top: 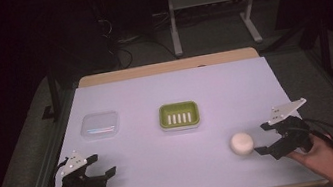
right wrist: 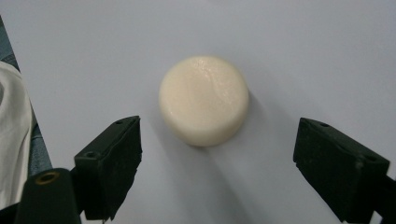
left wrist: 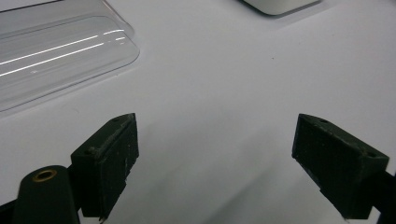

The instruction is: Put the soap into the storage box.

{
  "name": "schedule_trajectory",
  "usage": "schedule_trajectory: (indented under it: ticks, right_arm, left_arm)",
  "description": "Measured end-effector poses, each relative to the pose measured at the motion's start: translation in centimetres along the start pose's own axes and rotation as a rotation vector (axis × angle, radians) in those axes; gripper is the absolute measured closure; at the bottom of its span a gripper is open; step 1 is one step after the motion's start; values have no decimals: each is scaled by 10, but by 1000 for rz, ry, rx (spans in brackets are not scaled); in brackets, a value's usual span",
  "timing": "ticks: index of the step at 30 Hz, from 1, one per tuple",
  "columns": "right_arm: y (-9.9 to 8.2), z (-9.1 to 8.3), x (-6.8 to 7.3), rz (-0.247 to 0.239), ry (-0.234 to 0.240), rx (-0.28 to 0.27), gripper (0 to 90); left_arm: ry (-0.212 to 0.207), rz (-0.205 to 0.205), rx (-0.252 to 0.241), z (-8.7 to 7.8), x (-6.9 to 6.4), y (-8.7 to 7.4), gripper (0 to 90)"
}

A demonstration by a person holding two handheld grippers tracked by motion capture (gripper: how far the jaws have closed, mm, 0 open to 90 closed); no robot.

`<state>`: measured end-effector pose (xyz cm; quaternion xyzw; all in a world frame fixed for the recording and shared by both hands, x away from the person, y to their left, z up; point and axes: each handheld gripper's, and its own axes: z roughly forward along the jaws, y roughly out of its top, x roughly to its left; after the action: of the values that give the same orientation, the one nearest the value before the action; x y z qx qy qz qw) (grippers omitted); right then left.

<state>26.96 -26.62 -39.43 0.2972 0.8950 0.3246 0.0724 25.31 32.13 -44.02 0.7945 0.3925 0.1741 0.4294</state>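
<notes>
Two hand-held grippers work over a wooden table [top: 165, 67] covered by a white sheet [top: 179, 122]; the room behind is dark, with a grey floor, cables and a pale metal stand [top: 212, 10] beyond the far edge. On the sheet, a clear plastic lid [top: 100, 124] lies at the left and a green soap dish [top: 179, 116] with a slotted white insert sits near the middle. A round cream soap bar [top: 241, 143] rests flat on the sheet toward the near right, well apart from the dish. Right gripper [top: 263, 139]: held in the person's right hand [top: 318, 155], jaws spread wide, pointing at the soap bar; in the right gripper view the bar lies just ahead of and between the jaws, apparently untouched, though the near edge is hard to judge. Left gripper [top: 99, 166]: jaws likewise wide apart over bare sheet, holding nothing, with the lid ahead of it to the left.
</notes>
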Motion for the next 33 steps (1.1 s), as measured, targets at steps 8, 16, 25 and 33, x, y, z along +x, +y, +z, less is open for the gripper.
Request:
schedule_trajectory:
  ticks: [8, 16, 25, 33]
  right_arm:
    - [10, 6, 0, -12, 8, 19, 146]
    - [17, 11, -1, -14, 15, 38, 146]
    - [25, 17, -2, -24, 22, 56, 142]
    - [33, 32, -1, -38, 35, 98, 142]
  left_arm:
    - [2, 6, 4, 0, 0, 0, 144]
    - [1, 2, -3, 0, 0, 0, 144]
    - [-1, 12, 1, 0, 0, 1, 144]
    - [-3, 11, 0, 0, -1, 1, 144]
